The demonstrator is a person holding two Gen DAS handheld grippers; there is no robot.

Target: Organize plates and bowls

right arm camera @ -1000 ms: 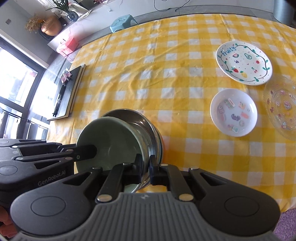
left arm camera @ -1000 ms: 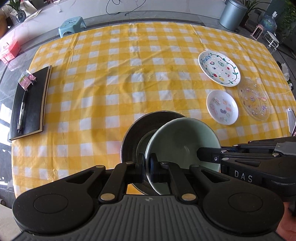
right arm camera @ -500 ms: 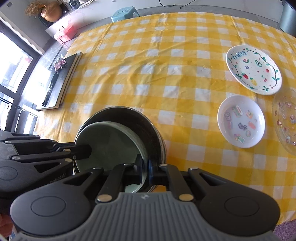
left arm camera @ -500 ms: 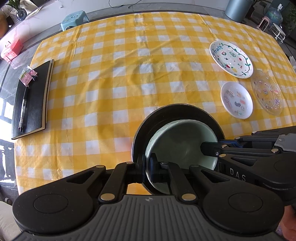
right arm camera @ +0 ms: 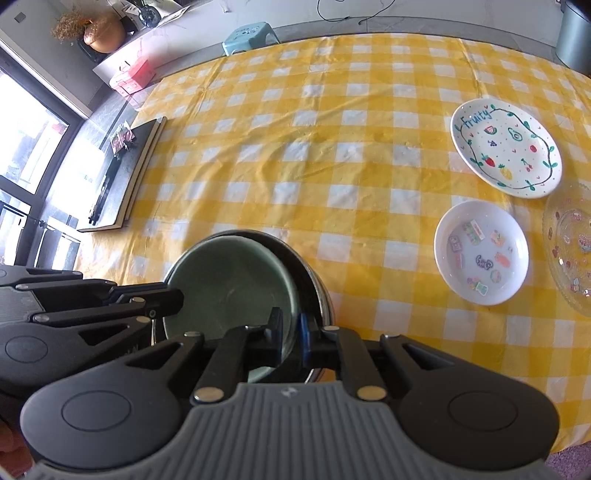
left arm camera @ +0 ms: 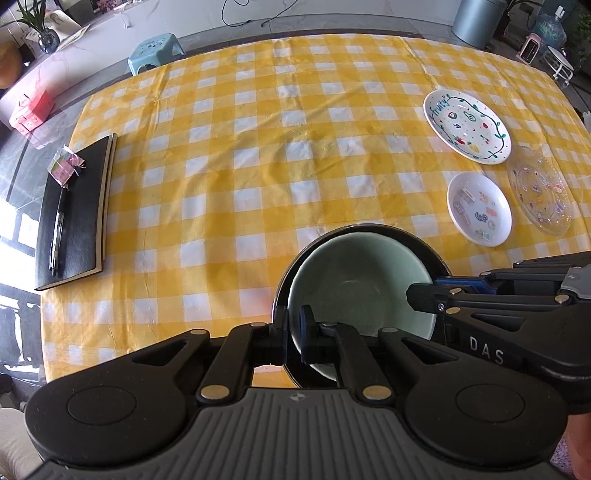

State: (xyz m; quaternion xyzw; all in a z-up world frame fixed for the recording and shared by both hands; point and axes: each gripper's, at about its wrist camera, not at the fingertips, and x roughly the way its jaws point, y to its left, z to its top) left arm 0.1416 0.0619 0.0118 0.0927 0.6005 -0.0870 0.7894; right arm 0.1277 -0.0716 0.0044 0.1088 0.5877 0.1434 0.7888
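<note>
A pale green bowl sits nested inside a dark metal bowl, near the table's front edge. My left gripper is shut on the dark metal bowl's near rim. My right gripper is shut on the green bowl's rim, inside the metal bowl. Each gripper shows in the other's view, at the side of the bowls. To the right lie a white fruit-pattern plate, a small white sticker plate and a clear glass plate.
A yellow checked tablecloth covers the table. A black notebook with a pen lies at the left edge. A blue stool and a grey bin stand on the floor beyond the table.
The green bowl, tilted on the metal bowl's rim a second ago, has settled down inside it. Both grippers keep their hold, and the view has shifted slightly.
</note>
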